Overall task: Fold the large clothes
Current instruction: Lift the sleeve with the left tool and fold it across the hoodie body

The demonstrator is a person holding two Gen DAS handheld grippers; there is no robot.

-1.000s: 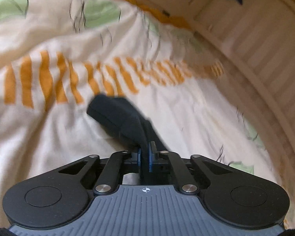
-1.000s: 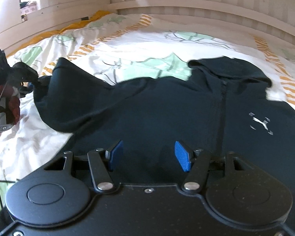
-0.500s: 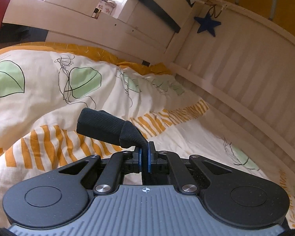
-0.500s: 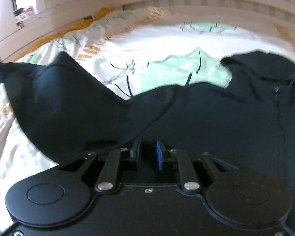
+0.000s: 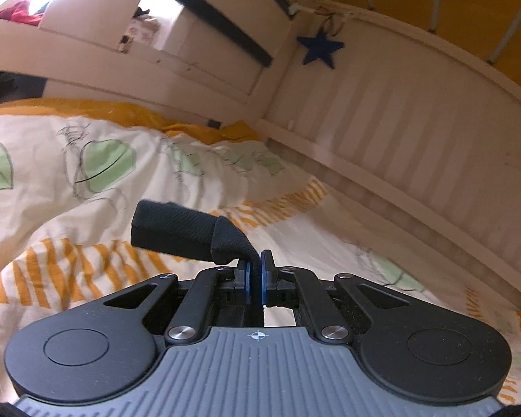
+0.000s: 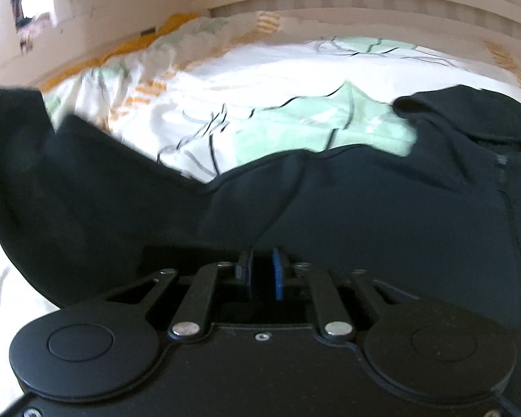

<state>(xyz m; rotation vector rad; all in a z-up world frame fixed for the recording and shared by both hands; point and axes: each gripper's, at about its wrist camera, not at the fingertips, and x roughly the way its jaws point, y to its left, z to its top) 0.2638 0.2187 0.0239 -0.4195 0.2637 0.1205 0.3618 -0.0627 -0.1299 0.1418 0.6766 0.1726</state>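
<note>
Left wrist view: the left gripper (image 5: 256, 271) pinches the hoodie's cuff (image 5: 180, 231) above the leaf-print duvet (image 5: 69, 208), cream slatted wall (image 5: 382, 132) behind. The right gripper (image 6: 262, 272), jaws just reopening slightly, rests over the black hoodie (image 6: 364, 208); whether it pinches cloth I cannot tell.

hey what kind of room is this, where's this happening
Probably a child's bedroom: a leaf-print duvet covers a bed with a pale slatted wooden frame, a blue star hangs on it, and a black hoodie lies spread on top.
</note>
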